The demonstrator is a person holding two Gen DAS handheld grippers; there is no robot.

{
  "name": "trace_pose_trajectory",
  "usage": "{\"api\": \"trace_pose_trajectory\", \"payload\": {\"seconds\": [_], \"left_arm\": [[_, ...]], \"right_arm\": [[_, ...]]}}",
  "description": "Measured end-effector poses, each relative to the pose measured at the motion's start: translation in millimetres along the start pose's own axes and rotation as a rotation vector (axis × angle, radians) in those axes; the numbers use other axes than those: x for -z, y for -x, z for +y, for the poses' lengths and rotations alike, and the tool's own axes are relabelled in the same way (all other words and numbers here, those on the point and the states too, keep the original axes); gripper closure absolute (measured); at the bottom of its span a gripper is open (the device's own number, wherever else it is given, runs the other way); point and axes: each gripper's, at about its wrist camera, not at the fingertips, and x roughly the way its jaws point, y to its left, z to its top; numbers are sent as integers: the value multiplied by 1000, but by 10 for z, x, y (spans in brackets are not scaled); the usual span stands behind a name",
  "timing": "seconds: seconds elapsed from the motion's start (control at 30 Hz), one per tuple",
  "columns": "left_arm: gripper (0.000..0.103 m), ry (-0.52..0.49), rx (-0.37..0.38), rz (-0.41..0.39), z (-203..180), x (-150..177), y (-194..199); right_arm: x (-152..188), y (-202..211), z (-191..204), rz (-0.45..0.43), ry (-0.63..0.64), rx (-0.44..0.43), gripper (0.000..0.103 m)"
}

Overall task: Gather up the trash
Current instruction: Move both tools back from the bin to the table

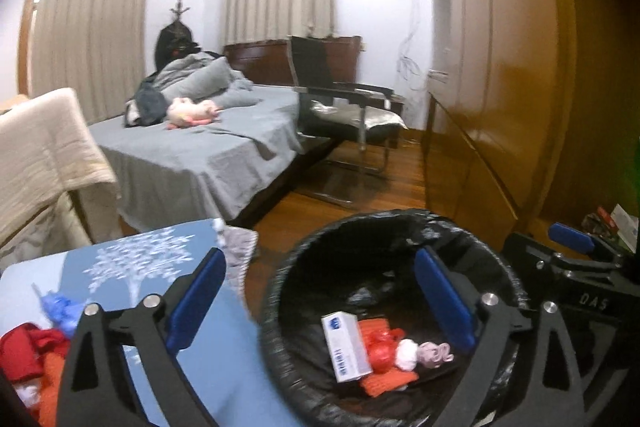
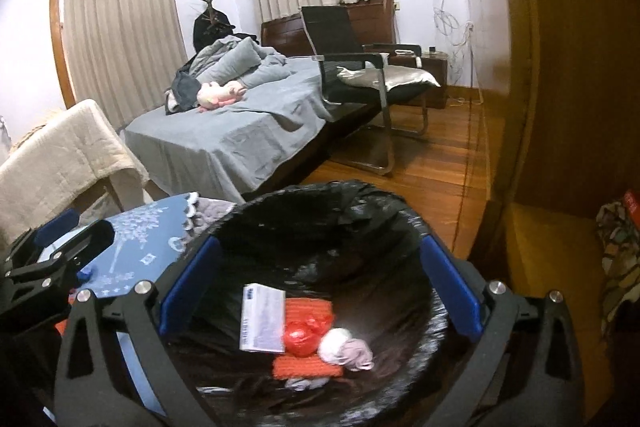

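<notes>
1. The left gripper (image 1: pixel 320 303) hangs with its fingers spread wide and holds nothing; one blue pad sits over the bench (image 1: pixel 100 267), the other over the bin (image 1: pixel 288 267).
2. The right gripper (image 2: pixel 320 287) is likewise wide open and empty, straddling the bin mouth at lower centre of its view.
3. Inside the black-lined bin lie a white carton (image 2: pixel 262 321), red crumpled plastic (image 2: pixel 300 339) and pale wads (image 2: pixel 346 349).
4. The remaining trash (image 1: pixel 36 355), red, orange and blue scraps, sits at the lower left of the left view, on the bench.
5. It looks light, soft and crushable; I would pinch a bunched fold at the heap's top, since loose film may slip from smooth pads.
</notes>
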Motion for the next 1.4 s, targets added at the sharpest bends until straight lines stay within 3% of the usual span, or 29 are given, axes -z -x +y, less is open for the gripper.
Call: {"api": "trace_pose_trajectory", "payload": {"seconds": [0.53, 0.93, 1.13, 1.27, 1.4], "left_arm": [[8, 62, -264, -7, 1110, 468, 883], [9, 139, -446, 17, 1927, 910, 1301], [18, 195, -483, 57, 2245, 1169, 1339], [31, 219, -468, 89, 2335, 1264, 1261], [32, 234, -463, 116, 2362, 1352, 1152]], "right_arm": [[178, 31, 1285, 29, 104, -189, 5], [475, -114, 2260, 81, 208, -296, 6], [603, -203, 2508, 111, 229, -315, 6], [667, -240, 2587, 124, 239, -321, 6], [715, -280, 2633, 138, 246, -323, 6]]}}
